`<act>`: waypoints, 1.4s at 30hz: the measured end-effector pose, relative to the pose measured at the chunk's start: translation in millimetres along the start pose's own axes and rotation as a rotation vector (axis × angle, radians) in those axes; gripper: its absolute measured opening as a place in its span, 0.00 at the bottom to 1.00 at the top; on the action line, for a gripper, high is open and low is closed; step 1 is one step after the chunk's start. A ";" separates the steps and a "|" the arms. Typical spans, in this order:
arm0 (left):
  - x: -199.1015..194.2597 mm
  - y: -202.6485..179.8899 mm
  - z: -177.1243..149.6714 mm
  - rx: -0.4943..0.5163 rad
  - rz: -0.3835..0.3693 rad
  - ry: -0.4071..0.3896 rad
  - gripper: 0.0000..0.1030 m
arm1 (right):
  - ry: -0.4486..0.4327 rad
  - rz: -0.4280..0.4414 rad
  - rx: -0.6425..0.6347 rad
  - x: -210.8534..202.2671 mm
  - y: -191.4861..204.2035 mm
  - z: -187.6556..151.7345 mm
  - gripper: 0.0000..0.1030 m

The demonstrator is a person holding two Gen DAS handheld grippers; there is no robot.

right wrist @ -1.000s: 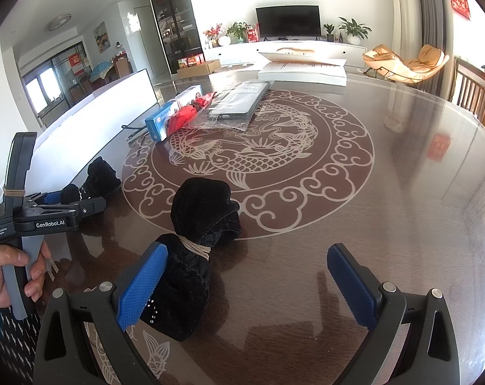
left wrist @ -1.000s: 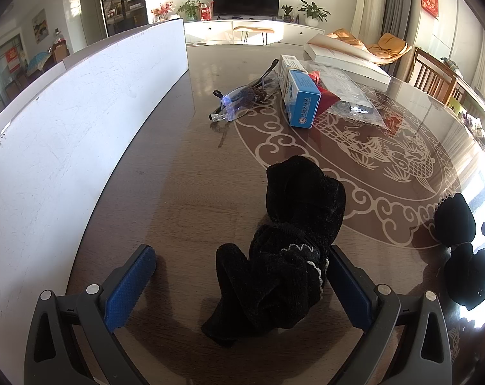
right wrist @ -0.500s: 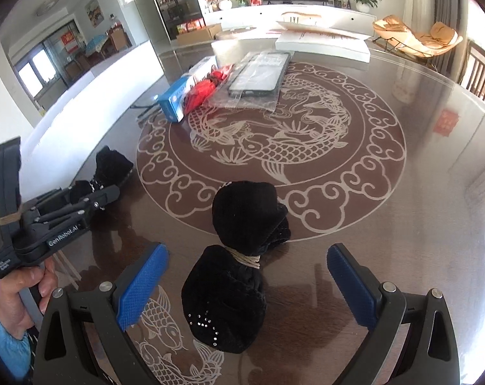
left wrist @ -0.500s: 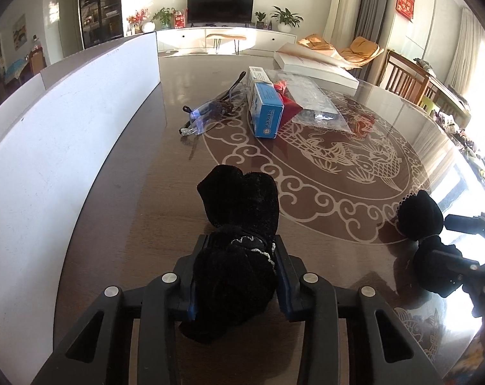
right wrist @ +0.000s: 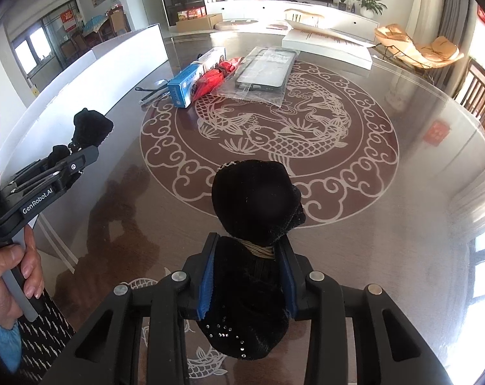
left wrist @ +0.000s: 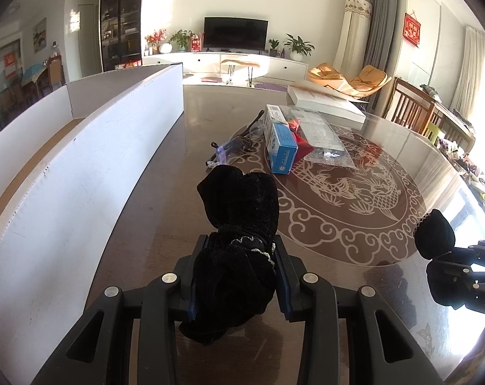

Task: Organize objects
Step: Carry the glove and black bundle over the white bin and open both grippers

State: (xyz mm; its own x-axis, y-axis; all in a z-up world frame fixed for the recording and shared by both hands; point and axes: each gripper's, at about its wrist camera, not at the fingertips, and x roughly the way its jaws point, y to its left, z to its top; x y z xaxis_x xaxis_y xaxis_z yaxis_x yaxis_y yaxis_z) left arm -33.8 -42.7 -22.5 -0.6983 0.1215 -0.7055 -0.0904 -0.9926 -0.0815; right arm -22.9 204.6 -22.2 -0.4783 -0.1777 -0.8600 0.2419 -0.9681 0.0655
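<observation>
Left gripper (left wrist: 236, 276): clamped on a black bundle (left wrist: 239, 224), above the table (left wrist: 165, 211).
Right gripper (right wrist: 247, 276): clamped on the other bundle (right wrist: 255, 199).
Tip: you'd best lift both level toward the white box (left wrist: 82, 166), grips firm.

The right claw (left wrist: 447, 276) was cut off at the right edge, and print on the blue box (right wrist: 184, 86) was too small to read.
</observation>
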 end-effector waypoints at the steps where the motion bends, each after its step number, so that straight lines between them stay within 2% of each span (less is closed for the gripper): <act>1: 0.4 0.0 0.2 -0.002 0.001 0.001 0.36 | -0.001 0.003 -0.001 -0.8 0.8 0.0 0.35; 8: 0.4 0.1 -1.3 -0.001 0.005 0.000 0.36 | -0.005 0.037 -0.010 8.4 13.1 1.7 0.35; 11: -6.5 2.0 -1.7 -0.018 -0.028 -0.009 0.36 | -0.014 0.048 -0.015 7.8 19.0 1.8 0.35; 15: -45.2 17.3 -4.6 -0.120 -0.101 -0.063 0.36 | -0.057 0.062 -0.048 -2.5 35.0 12.6 0.35; 18: -77.9 42.6 1.4 -0.187 -0.109 -0.102 0.36 | -0.118 0.105 -0.089 -16.4 61.8 33.5 0.35; 22: -114.9 103.2 23.1 -0.271 -0.024 -0.170 0.36 | -0.218 0.214 -0.171 -38.7 123.3 71.8 0.35; 24: -122.6 140.1 31.8 -0.313 0.051 -0.174 0.36 | -0.259 0.278 -0.211 -45.9 159.6 90.3 0.35; 28: -118.8 209.1 41.6 -0.384 0.197 -0.105 0.36 | -0.306 0.387 -0.284 -45.2 232.6 121.7 0.35; 31: -107.9 249.9 41.8 -0.463 0.303 -0.020 0.40 | -0.290 0.430 -0.329 -27.2 283.6 137.2 0.35; 32: -102.3 260.9 40.7 -0.490 0.328 0.020 0.42 | -0.270 0.439 -0.337 -18.1 297.2 140.6 0.36; 33: -95.4 270.3 38.6 -0.511 0.349 0.062 0.53 | -0.243 0.443 -0.350 -7.5 309.9 142.7 0.39; 34: -89.2 277.3 36.1 -0.524 0.372 0.097 0.74 | -0.210 0.441 -0.367 3.5 321.2 143.8 0.52; 36: -86.4 283.9 30.5 -0.532 0.423 0.120 0.90 | -0.168 0.416 -0.388 19.8 335.2 140.7 0.74; 37: -87.9 284.2 27.2 -0.530 0.434 0.109 0.90 | -0.169 0.404 -0.389 22.6 336.6 137.2 0.75; 39: -90.5 282.9 20.6 -0.529 0.411 0.088 0.90 | -0.194 0.405 -0.381 20.7 330.5 128.6 0.76; 41: -91.7 278.6 13.6 -0.537 0.398 0.076 0.90 | -0.234 0.384 -0.370 13.6 316.7 118.0 0.86; 42: -92.7 276.4 10.5 -0.539 0.403 0.067 0.90 | -0.258 0.369 -0.366 9.2 307.2 112.5 0.87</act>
State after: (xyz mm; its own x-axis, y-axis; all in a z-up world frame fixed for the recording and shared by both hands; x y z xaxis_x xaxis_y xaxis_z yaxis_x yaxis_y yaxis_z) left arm -1.5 -328.2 27.7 -0.5557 -0.2427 -0.7952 0.5474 -0.8267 -0.1302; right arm -48.0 -114.4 46.9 -0.4861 -0.5738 -0.6591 0.6859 -0.7179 0.1191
